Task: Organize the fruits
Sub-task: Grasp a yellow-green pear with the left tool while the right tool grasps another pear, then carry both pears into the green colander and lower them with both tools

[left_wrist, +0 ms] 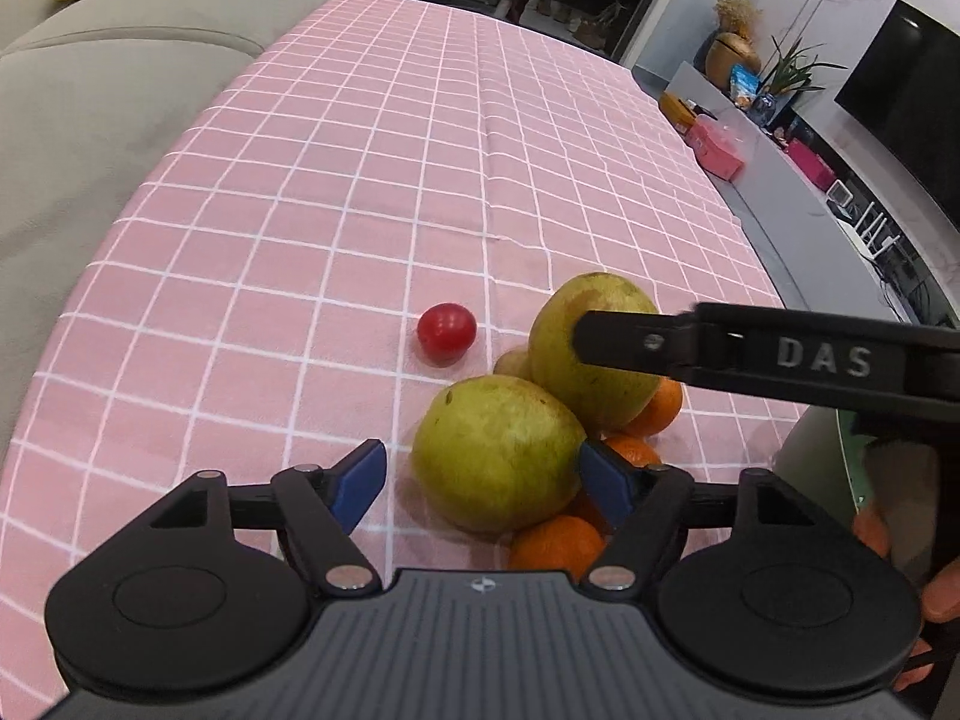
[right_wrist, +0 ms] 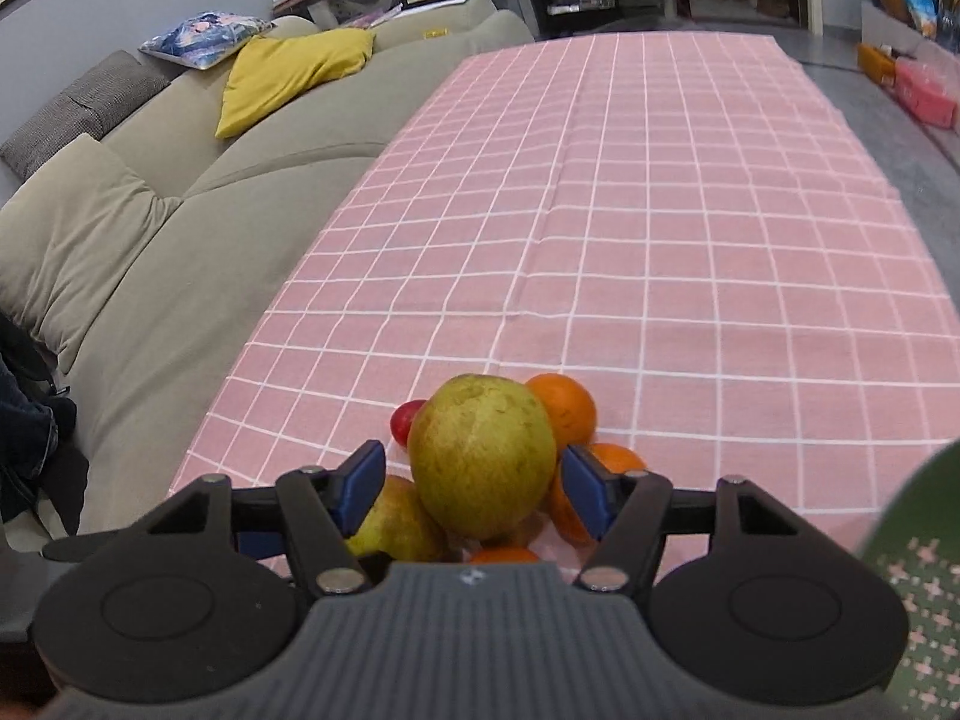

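Both claws hang over a heap of fruit at the near end of a table with a pink checked cloth (left_wrist: 420,150). On the left gripper (left_wrist: 483,483) the blue pads stand wide apart around the nearer green pear (left_wrist: 495,450): the left pad (left_wrist: 360,489) is clear of it, while the right pad sits at the pear's edge, and I cannot tell whether it touches. On the right gripper (right_wrist: 471,492) the blue pads stand on either side of the farther green pear (right_wrist: 483,456), very near its skin; whether they press on it is not clear. Seen from the left wrist, one black finger of that claw lies across this pear. Oranges (left_wrist: 558,546) lie under and beside the two pears, touching them. A small red tomato (left_wrist: 447,331) sits on the cloth just left of the heap, apart from it. A grey sofa (right_wrist: 150,228) with a yellow cushion (right_wrist: 288,69) runs along the table's left side.
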`<state>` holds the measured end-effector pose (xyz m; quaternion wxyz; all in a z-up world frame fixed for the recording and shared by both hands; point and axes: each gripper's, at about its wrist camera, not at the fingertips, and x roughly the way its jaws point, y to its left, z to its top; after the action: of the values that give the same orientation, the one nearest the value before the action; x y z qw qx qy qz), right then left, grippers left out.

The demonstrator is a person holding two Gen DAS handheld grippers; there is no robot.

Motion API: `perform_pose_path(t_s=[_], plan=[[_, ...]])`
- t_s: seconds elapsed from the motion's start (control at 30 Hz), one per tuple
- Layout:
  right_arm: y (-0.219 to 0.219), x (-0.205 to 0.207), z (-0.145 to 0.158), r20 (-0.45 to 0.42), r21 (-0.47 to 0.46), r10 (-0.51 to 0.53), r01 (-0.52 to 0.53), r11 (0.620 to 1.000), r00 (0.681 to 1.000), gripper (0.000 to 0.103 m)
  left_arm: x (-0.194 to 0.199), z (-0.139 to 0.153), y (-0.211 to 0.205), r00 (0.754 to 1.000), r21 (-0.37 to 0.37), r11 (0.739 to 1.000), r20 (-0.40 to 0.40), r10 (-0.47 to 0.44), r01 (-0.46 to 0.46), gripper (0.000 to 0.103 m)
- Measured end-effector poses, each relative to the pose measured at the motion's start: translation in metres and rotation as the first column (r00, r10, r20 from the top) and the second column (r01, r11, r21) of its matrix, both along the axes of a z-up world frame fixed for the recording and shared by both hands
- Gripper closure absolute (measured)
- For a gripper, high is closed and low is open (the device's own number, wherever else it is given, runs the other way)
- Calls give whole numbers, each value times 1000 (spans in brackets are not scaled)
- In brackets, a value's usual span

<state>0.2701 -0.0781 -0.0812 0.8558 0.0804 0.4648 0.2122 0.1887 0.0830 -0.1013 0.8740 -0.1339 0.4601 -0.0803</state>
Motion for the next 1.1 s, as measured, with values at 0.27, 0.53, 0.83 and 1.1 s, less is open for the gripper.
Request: perform_pose_path(t_s=[0.27,0.53,0.83,1.1], plan=[[5,19,-14,-34,2,-4,4,1000,999,39,17,-8,-3,999,-15,1000,-25,-20,20,16],[1,15,-17,-27,-5,8,-8,1000,1000,43,21,-17,0,998,-50,998,-52,-32,29,22],[-5,8,-3,15,14,24,-24,1000,1000,44,10,-4,-3,1000,-14,1000,-24,16,-16,23],[-27,-20,40,66,78,6,-11,997,998,44,-12,34,-2,999,-4,999,18,47,-47,23]])
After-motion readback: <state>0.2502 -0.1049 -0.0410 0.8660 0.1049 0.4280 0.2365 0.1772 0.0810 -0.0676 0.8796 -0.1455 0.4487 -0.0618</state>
